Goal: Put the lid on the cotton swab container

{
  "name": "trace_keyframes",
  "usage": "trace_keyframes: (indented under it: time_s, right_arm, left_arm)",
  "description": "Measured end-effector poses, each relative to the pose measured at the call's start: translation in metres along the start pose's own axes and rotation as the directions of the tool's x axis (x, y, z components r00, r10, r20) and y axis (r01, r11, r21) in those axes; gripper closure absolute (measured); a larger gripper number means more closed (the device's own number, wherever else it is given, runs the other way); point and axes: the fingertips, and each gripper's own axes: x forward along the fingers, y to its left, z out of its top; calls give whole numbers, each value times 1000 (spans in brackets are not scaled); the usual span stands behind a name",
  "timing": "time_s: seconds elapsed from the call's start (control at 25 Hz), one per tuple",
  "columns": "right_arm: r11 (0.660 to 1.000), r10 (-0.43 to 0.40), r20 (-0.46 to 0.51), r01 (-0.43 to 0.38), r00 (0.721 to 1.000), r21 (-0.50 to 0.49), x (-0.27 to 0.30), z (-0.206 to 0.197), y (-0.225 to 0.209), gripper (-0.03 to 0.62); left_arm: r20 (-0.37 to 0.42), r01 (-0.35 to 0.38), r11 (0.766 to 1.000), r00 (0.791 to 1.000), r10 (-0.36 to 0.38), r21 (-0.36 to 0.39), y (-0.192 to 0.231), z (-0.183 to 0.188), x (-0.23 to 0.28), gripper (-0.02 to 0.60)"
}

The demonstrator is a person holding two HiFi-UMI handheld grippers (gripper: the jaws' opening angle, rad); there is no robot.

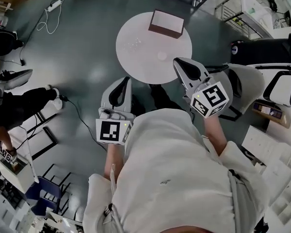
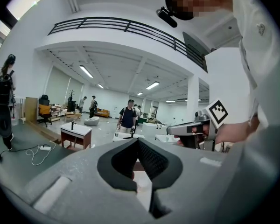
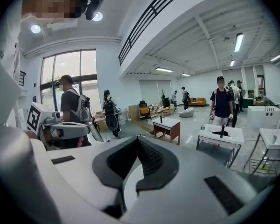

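Head view: a round table stands ahead of the person, and both grippers are held back at its near edge, close to the body.
Left gripper: over the floor just off the near-left edge. In the left gripper view its jaws are pressed together at the tips with nothing between them.
Right gripper: its tip reaches over the near-right edge. In the right gripper view its jaws are also together and empty.
Container: probably the faint clear thing toward the left edge, but it is too small to be sure.
Lid: probably the small pale disc near the middle. It lies apart from the clear thing, not on it.
Box: sits at the far edge, well apart from both.
Done: nothing, as far as can be seen. Neither gripper touches the table's things.
Left: the whole task, as I judge it. That means reaching in, opening a gripper on the lid, carrying it over the container and seating it.
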Motion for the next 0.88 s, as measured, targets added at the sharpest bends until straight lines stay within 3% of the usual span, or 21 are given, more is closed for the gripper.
trace_keyframes:
  time_s: [0.32, 0.6, 0.88]
  right_arm:
    - [972, 128, -145, -153, 981, -180, 42, -33, -35, 588]
    - [942, 224, -268, -278, 937, -186, 56, -82, -66, 588]
    - [920, 230, -350, -320, 908, -228, 79, -130, -82, 579]
  left_arm:
    - [-29, -136, 985, 991, 133, -103, -19, -25, 39, 573]
    - [-39, -214, 969, 977, 211, -125, -33, -34, 73, 574]
    - [-72, -241, 963, 970, 233, -122, -47, -40, 91, 573]
